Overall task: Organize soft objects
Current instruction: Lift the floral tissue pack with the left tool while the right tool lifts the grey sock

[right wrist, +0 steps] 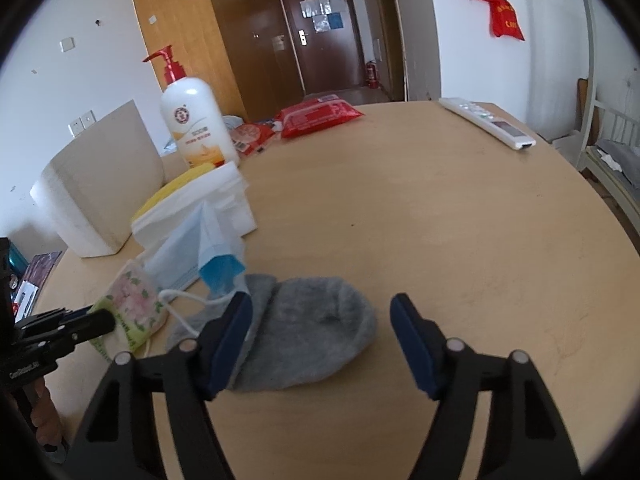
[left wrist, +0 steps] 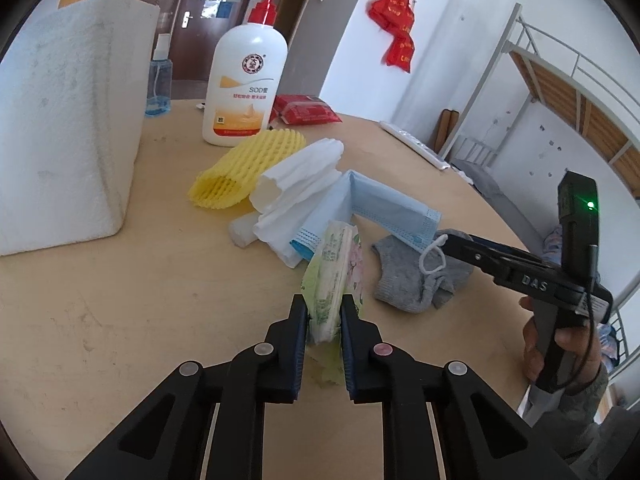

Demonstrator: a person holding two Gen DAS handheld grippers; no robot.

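Note:
My left gripper (left wrist: 324, 312) is shut on a green floral tissue pack (left wrist: 334, 272), also in the right wrist view (right wrist: 128, 300). My right gripper (right wrist: 320, 312) is open above a grey sock (right wrist: 308, 328), which lies on the table right of the pack (left wrist: 416, 276). A blue face mask (left wrist: 384, 208) with a white ear loop overlaps the sock's edge. White folded tissue (left wrist: 300, 188) and a yellow foam net sleeve (left wrist: 248, 164) lie behind the mask.
A white foam box (left wrist: 64, 128) stands at the left. A lotion pump bottle (left wrist: 244, 80), a small blue spray bottle (left wrist: 159, 80) and a red wipes pack (left wrist: 306, 109) stand at the back. A white remote (right wrist: 486, 122) lies far right on the round wooden table (right wrist: 440, 240).

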